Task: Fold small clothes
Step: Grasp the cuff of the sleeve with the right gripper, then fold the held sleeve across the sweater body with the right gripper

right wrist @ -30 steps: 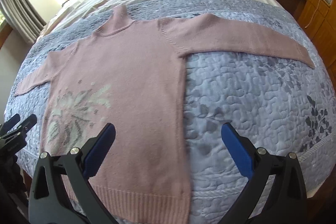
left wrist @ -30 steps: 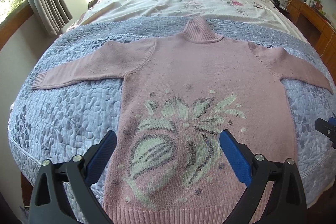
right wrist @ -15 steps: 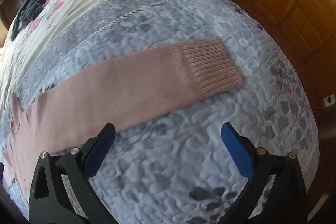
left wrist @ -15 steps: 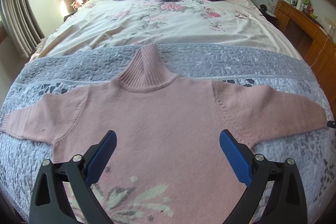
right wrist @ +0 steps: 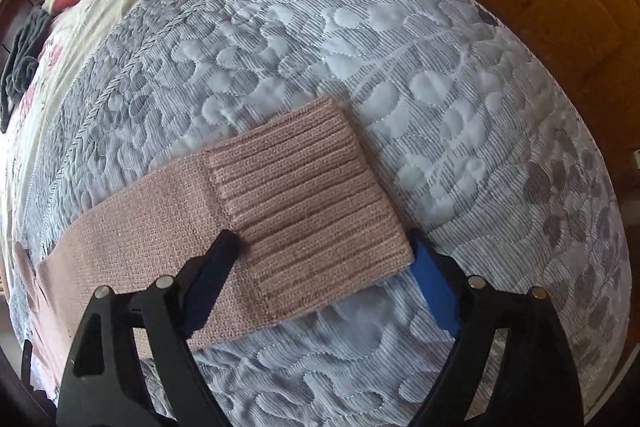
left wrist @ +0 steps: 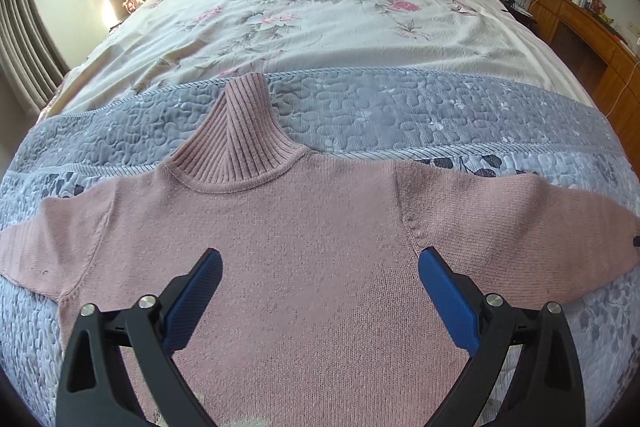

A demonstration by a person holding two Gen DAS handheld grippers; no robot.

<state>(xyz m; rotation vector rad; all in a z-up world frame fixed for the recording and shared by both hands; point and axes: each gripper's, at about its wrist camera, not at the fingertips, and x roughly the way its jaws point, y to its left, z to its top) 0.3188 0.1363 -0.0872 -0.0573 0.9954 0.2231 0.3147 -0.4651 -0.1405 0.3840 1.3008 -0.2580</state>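
The pink sweater (left wrist: 304, 251) lies flat and face-up on the bed's grey quilt (left wrist: 440, 115), sleeves spread. The step in hand looks like taking the sleeve cuff (right wrist: 312, 195): the right tongs (right wrist: 324, 259), wide open and empty, straddle its near corner. Next, they must close on it. The left tongs (left wrist: 320, 279) hover open below the collar. Half a second ago, the right tongs were farther from the cuff.
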